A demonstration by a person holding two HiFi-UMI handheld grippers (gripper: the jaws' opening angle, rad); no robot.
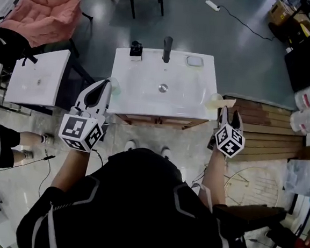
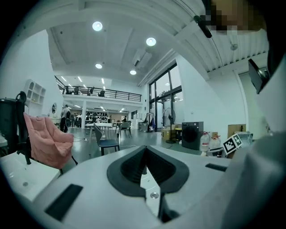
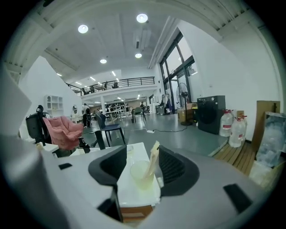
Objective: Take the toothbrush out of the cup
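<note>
A pale translucent cup (image 1: 213,101) stands at the right edge of the white sink counter (image 1: 142,79), and a cream toothbrush (image 1: 225,103) leans out of it to the right. My right gripper (image 1: 229,114) is just in front of that cup and open. In the right gripper view the cup (image 3: 142,173) and the toothbrush (image 3: 153,157) sit between the wide jaws of the right gripper (image 3: 143,167), with no pad touching them. My left gripper (image 1: 105,85) is shut and empty at the counter's left edge. The left gripper view shows the left gripper (image 2: 144,154) with its jaws pressed together.
A black faucet (image 1: 167,49), a small black item (image 1: 135,50) and a soap dish (image 1: 194,61) line the counter's back. A clear cup (image 1: 114,85) stands by my left gripper. A white table (image 1: 37,78) is left, a wooden pallet (image 1: 267,130) and water bottles (image 1: 307,110) right.
</note>
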